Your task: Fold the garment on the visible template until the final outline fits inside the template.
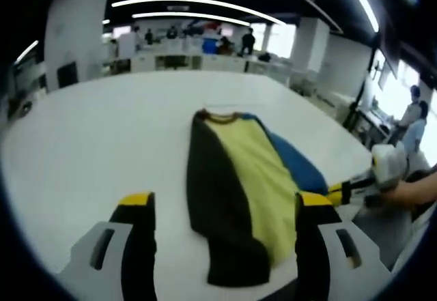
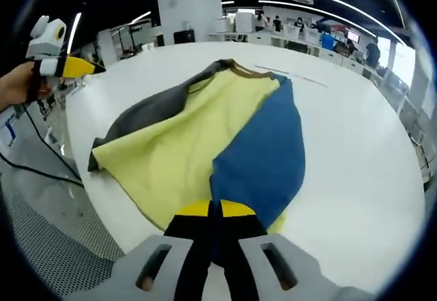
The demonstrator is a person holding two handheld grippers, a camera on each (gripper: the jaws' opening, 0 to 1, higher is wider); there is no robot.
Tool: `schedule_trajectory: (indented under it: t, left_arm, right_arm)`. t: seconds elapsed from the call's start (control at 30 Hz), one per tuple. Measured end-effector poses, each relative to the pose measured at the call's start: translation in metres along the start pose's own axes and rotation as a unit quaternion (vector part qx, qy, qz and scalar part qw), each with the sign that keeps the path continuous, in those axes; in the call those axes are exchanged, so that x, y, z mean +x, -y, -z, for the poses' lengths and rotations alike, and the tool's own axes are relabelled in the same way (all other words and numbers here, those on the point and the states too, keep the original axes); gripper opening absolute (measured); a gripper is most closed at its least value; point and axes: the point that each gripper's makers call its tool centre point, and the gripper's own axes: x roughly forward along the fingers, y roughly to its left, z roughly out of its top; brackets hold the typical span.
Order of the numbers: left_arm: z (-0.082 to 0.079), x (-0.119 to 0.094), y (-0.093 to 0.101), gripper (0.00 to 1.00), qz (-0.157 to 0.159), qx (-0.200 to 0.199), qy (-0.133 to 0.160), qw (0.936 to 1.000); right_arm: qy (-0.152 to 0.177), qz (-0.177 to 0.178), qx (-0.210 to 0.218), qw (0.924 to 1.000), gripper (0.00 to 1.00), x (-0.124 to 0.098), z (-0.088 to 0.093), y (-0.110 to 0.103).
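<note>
The garment (image 2: 205,130) lies spread on the white table (image 2: 355,151), with a dark grey sleeve side, a yellow middle and a blue panel, its collar at the far end. My right gripper (image 2: 215,211) is shut on the blue hem at the near edge, and blue cloth runs between its fingers. From the left gripper view, the garment (image 1: 239,178) lies ahead and the right gripper (image 1: 348,190) sits at its blue edge, held by a hand (image 1: 413,193). My left gripper (image 1: 225,202) is open, held above the table, apart from the cloth. A thin line (image 2: 290,76) marks the table near the collar.
The table's near edge drops to a grey floor with cables (image 2: 41,171). The left gripper (image 2: 65,65) hangs off the table's left side in a hand (image 2: 17,86). Desks, white pillars (image 2: 188,7) and people (image 1: 415,120) stand beyond the table.
</note>
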Motion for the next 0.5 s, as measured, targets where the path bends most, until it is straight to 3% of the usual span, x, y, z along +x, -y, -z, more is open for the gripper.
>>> schedule_trajectory:
  t: [0.23, 0.5]
  left_arm:
    - [0.0, 0.0, 0.0, 0.8, 0.002, 0.002, 0.0, 1.0]
    - [0.001, -0.001, 0.003, 0.8, 0.005, 0.004, -0.003, 1.0]
  right_arm:
    - [0.056, 0.004, 0.097, 0.9937, 0.03, -0.012, -0.026, 0.017]
    - [0.118, 0.029, 0.191, 0.9741, 0.03, -0.029, -0.06, 0.07]
